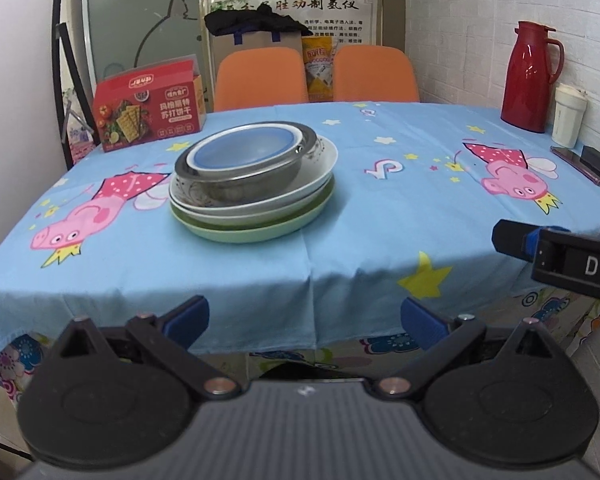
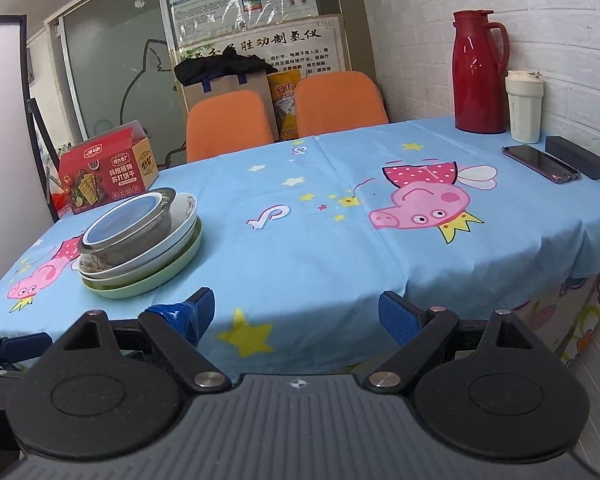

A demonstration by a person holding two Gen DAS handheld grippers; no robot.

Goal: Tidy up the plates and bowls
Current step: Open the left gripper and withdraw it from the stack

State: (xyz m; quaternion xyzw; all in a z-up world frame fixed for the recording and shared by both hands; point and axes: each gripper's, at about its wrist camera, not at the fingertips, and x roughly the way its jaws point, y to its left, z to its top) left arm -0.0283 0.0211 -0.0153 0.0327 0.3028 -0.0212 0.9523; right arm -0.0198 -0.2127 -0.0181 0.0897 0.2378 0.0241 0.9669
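One stack of dishes stands on the blue cartoon tablecloth (image 1: 340, 216): a light green plate (image 1: 256, 228) at the bottom, a white plate (image 1: 316, 168) on it, a steel bowl (image 1: 240, 176) on that, and a blue-rimmed bowl (image 1: 244, 152) inside the steel one. The same stack (image 2: 140, 248) shows at the left in the right wrist view. My left gripper (image 1: 306, 320) is open and empty, back at the table's near edge. My right gripper (image 2: 296, 316) is open and empty at the near edge, right of the stack; it also shows at the right in the left wrist view (image 1: 556, 256).
A red cracker box (image 1: 148, 108) stands behind the stack at the far left. A red thermos (image 2: 480, 76), a white cup (image 2: 524, 108), a phone (image 2: 540, 164) and a black case (image 2: 576, 158) sit at the far right. Two orange chairs (image 1: 316, 76) stand behind the table.
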